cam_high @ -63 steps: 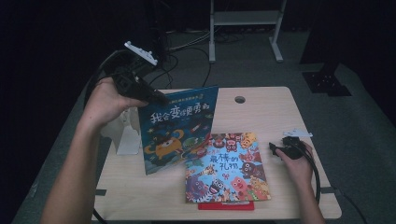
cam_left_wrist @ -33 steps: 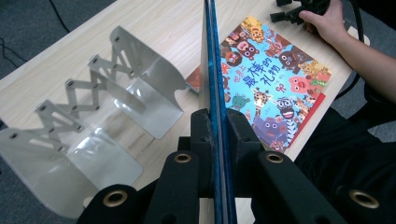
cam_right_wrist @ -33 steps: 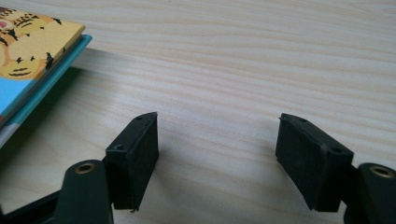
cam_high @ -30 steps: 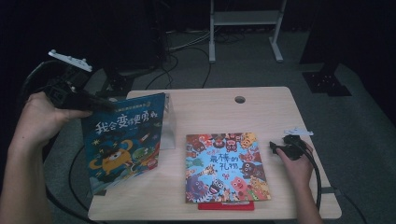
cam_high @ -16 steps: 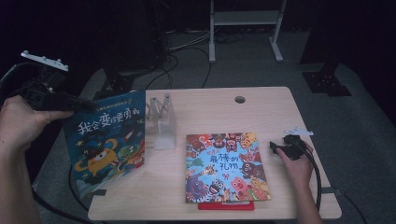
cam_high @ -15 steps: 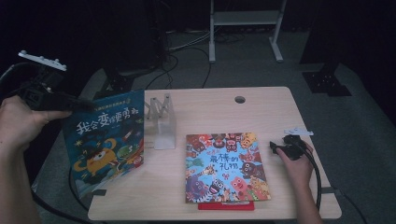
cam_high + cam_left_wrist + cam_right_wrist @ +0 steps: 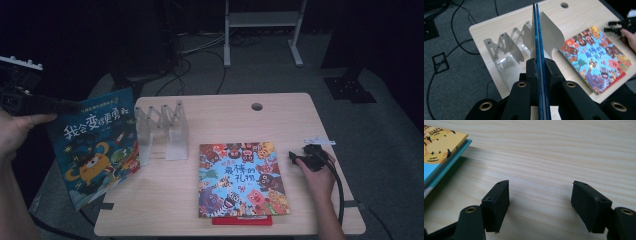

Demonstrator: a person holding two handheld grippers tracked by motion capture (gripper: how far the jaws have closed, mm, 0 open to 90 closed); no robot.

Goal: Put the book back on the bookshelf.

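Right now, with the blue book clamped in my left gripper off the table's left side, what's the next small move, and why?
Probably carry the blue book back right, toward the metal book rack. The left gripper is shut on its edge, it hangs clear of the table, and the rack's slots stand empty.

The left gripper (image 7: 20, 100) is cut by the high view's left edge, and the red book (image 7: 242, 220) lies mostly hidden under the colourful book (image 7: 240, 180)
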